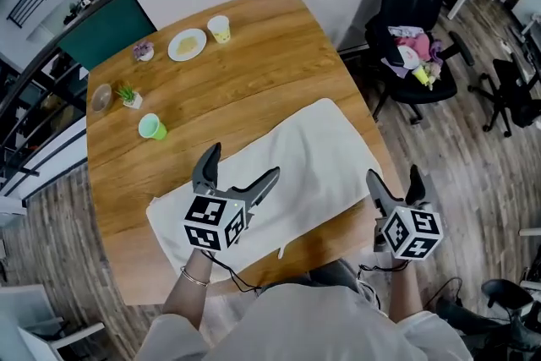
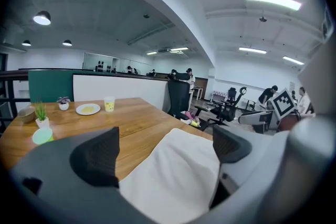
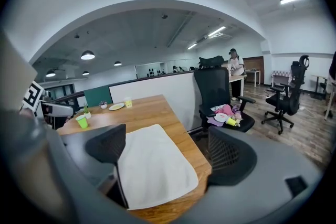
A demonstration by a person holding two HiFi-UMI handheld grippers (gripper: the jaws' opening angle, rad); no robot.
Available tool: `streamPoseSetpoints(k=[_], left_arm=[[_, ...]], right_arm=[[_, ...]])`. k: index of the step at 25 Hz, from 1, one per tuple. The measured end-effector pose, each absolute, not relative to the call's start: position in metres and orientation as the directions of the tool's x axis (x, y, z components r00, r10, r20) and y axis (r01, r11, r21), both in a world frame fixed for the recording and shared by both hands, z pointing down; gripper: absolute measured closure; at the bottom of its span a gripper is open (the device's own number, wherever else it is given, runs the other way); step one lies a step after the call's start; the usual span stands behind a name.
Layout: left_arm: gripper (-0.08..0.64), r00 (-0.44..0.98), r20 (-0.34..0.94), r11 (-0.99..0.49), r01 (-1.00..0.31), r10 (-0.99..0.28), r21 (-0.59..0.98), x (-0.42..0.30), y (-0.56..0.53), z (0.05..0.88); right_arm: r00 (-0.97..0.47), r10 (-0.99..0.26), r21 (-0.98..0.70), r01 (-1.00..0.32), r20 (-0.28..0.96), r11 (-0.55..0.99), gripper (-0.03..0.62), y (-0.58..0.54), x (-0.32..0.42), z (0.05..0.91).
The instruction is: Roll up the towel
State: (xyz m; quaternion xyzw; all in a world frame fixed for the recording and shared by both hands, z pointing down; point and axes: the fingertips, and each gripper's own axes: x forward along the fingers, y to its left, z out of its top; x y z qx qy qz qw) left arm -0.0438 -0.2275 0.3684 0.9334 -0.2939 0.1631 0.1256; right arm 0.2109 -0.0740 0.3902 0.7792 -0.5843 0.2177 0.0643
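A white towel (image 1: 279, 173) lies spread flat on the wooden table (image 1: 237, 72), along its near right part; it also shows in the left gripper view as the towel (image 2: 178, 176) and in the right gripper view as the towel (image 3: 152, 165). My left gripper (image 1: 241, 165) hovers over the towel's near left end, jaws wide apart, nothing between them. My right gripper (image 1: 393, 179) hangs at the table's near right edge beside the towel's right end, open and empty. Its jaws stand wide with only air between the pads.
On the far left of the table stand a green cup (image 1: 152, 128), a small potted plant (image 1: 128, 95), a brown bowl (image 1: 101, 97), a plate (image 1: 187, 44), a yellow cup (image 1: 219, 29) and a tiny pot (image 1: 144, 51). A black office chair (image 1: 414, 30) stands right of the table.
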Motion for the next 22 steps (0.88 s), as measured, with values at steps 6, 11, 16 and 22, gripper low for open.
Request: streamPoseSetpoints(k=[6,11,16,22], left_arm=[[0.1,0.844,0.422,-0.905,-0.411,-0.332,0.109,-0.009,-0.23,0.344],[0.158,0.864,0.473,-0.975,-0.216,-0.17,0.045,0.029,-0.227,0.332],[0.237,0.852,0.523,-0.999,-0.036,-0.033,-0.003,0.067,-0.23,0.329],[0.31,0.783,0.622,-0.979,0.131,0.004,-0.158,0.105,-0.244,0.358]], right_arm=[[0.218,-0.862,-0.181,-0.926,0.457,-0.33,0.149,-0.059,0.223,0.406],[0.211,-0.837,-0.195,-0.917,0.504,-0.348,0.207,-0.049,0.231,0.424],[0.186,-0.808,-0.21,-0.911,0.558,-0.355,0.283,-0.043,0.236,0.443],[0.151,-0.777,-0.213,-0.914,0.611,-0.345,0.343,-0.044,0.244,0.466]])
